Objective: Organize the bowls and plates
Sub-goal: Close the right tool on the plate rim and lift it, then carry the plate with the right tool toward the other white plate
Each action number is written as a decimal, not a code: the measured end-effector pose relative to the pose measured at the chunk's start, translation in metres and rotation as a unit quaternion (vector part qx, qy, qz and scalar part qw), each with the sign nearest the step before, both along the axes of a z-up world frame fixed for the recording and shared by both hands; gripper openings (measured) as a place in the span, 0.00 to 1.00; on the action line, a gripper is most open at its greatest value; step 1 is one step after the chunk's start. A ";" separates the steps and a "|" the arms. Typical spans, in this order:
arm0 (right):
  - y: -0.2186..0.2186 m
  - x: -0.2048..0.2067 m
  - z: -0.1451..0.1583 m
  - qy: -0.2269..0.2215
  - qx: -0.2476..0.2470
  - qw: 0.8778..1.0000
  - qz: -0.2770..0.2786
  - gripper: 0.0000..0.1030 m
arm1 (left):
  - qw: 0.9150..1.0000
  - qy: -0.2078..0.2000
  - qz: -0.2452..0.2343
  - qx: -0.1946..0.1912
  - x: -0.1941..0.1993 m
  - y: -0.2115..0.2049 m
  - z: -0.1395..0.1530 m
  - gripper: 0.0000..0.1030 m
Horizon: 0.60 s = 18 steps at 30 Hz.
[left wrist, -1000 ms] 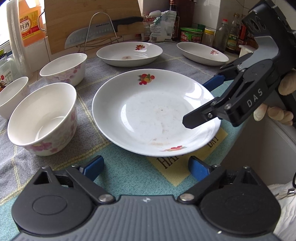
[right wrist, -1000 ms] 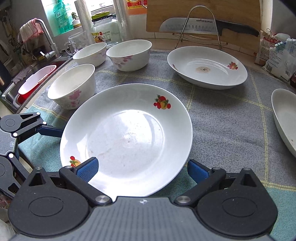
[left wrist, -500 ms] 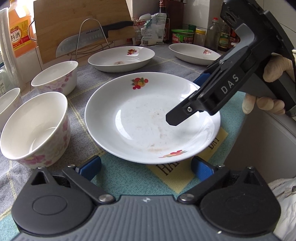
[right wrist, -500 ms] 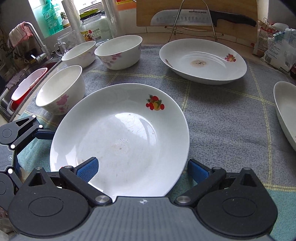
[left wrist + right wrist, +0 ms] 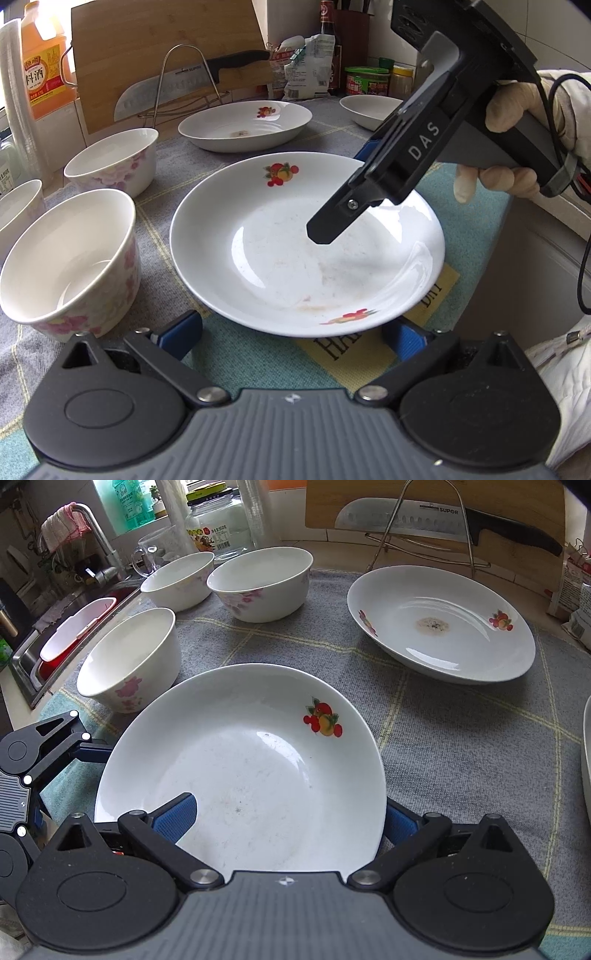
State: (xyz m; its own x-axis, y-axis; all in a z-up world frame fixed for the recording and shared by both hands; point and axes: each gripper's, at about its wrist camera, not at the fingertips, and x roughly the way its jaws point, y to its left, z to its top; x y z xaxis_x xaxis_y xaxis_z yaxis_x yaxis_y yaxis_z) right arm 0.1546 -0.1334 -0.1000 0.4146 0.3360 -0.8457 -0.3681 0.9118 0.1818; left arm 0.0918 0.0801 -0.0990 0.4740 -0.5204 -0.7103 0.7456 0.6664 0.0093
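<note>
Lying flat, plate point(image 5: 306, 254) faces up.

Daylight from window point(image 5: 122, 506) behind sink, bright, soft shadows; glare streaks on near plate point(image 5: 421, 266); strong fisheye bending at edges, corners dark, focus sharp.

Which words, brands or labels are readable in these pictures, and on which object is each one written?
"DAS": on the side of the right gripper.
"SUPOR": on the knife blade in the wire rack.
"料酒": on the orange bottle, large characters; its small print is unreadable.
"HA..." and "DAY": partly hidden letters on the yellow patch of the mat under the near plate.
Jar, packet and sauce bottle labels at the back: too small or blurred to read.
</note>
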 end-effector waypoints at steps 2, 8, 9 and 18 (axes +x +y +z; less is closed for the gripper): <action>-0.001 0.006 0.001 0.007 0.006 1.000 0.013 1.00 | 1.000 0.000 -0.002 0.001 0.000 0.000 0.000 1.00; -0.005 0.021 0.003 0.028 0.027 0.999 0.030 1.00 | 1.000 -0.002 -0.005 -0.001 -0.001 0.001 -0.001 1.00; -0.005 0.023 0.003 0.034 0.030 0.998 0.032 1.00 | 1.000 -0.002 -0.007 -0.001 0.000 0.001 -0.001 1.00; -0.003 0.034 0.005 0.082 0.035 0.994 0.056 1.00 | 1.000 -0.002 -0.026 -0.001 0.002 0.001 0.000 1.00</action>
